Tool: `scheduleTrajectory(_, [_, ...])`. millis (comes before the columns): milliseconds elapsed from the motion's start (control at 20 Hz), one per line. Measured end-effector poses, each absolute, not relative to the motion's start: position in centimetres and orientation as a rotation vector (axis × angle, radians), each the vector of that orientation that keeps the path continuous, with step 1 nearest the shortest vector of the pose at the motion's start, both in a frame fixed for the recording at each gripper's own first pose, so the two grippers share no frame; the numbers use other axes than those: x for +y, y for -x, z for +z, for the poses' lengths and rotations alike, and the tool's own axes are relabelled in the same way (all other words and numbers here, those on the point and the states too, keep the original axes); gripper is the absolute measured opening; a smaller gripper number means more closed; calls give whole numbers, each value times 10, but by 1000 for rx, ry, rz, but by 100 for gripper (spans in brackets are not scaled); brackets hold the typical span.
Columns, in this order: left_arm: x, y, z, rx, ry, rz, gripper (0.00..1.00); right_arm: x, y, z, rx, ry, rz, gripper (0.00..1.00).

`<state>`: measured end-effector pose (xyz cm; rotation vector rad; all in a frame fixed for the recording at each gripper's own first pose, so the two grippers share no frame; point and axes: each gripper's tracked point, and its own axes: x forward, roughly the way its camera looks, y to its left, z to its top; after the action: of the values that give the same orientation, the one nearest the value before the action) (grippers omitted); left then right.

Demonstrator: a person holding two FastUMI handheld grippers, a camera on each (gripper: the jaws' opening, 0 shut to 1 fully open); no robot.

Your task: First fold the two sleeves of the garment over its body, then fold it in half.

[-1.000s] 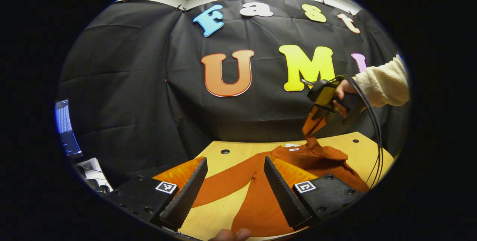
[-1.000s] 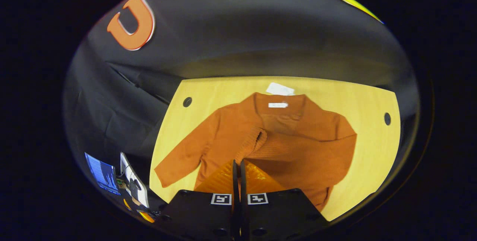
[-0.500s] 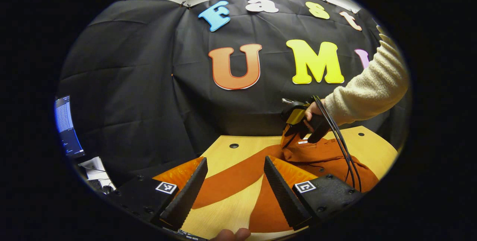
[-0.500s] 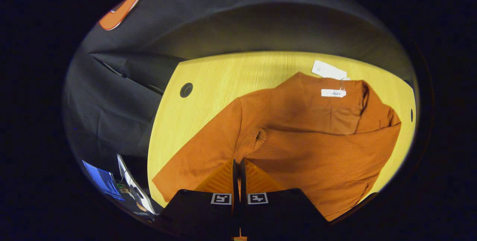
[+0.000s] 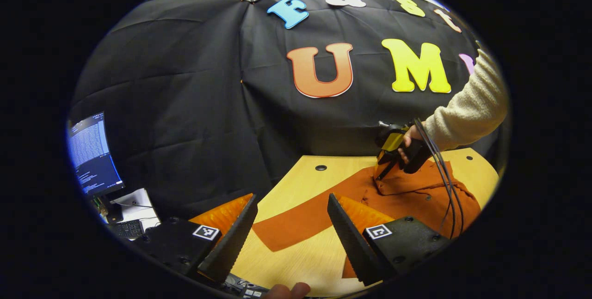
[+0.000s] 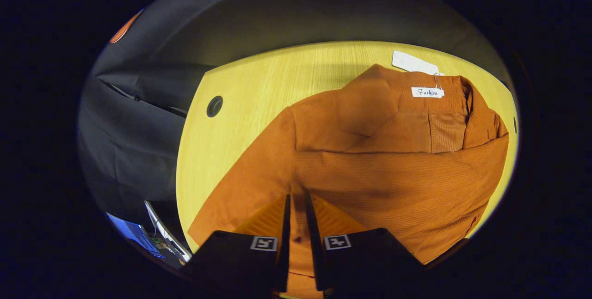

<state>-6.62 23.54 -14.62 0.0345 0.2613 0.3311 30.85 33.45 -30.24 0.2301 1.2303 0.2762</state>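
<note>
Your right gripper [image 6: 296, 211] sits low over the orange sweater [image 6: 379, 151] on the desk [image 6: 240, 100], jaws parted a crack with the sleeve cuff [image 6: 298, 239] between them, not clearly pinched. That sleeve lies across the body. Your left gripper [image 5: 291, 225] hangs wide open, gripping nothing, the other sleeve [image 5: 300, 218] flat on the desk between its jaws.

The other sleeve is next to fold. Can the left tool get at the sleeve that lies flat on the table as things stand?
Probably yes. The left tool is open and the flat sleeve lies on the table just ahead of its fingers, nothing between. The right tool works farther off on the garment's body.
</note>
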Motion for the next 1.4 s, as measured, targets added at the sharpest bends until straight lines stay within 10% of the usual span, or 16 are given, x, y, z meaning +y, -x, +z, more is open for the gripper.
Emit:
scheduleTrajectory(200, [237, 65, -150, 266, -36, 346, 99, 334, -296, -275, 1214, -272, 323, 98])
scheduleTrajectory(800, [302, 52, -245, 542, 192, 578, 96, 265, -168, -197, 986, -115, 635, 98])
scheduleTrajectory(1400, [334, 16, -358, 930, 456, 682, 89, 136, -63, -216, 883, -83, 512, 98])
